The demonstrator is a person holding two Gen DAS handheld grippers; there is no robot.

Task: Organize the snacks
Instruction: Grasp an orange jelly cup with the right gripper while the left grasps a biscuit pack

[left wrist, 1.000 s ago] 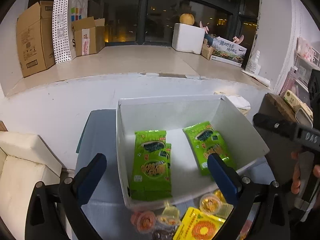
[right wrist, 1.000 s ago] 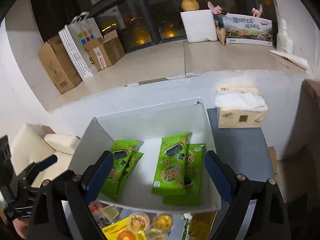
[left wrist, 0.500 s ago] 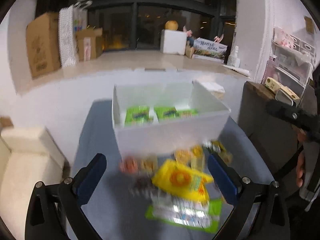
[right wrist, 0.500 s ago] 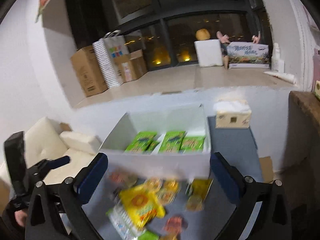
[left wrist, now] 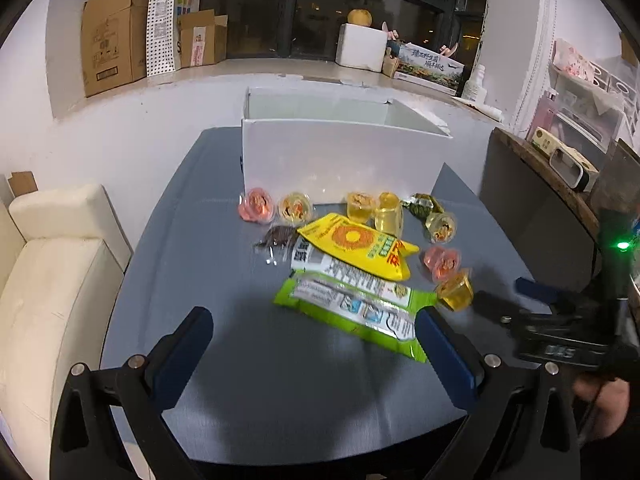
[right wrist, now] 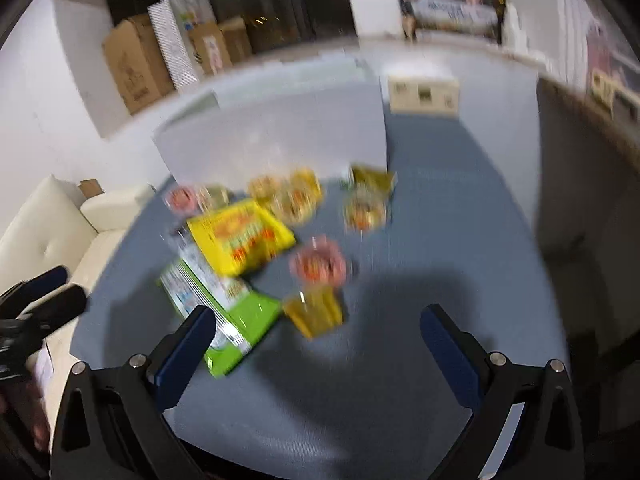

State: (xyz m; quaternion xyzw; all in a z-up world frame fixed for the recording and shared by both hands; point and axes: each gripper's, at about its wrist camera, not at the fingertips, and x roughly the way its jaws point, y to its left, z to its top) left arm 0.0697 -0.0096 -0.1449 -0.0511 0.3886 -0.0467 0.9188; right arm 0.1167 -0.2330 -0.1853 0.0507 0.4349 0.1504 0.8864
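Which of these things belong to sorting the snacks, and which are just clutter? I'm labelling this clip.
Job:
white box
yellow packet
green packet
jelly cups
left gripper
right gripper

Clutter:
tissue box
cardboard boxes
cushion

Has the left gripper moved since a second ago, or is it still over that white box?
Yes. The left gripper has pulled back from the white box: then it looked down into it; now the box stands farther off, with loose snacks between, and the jaws are open.
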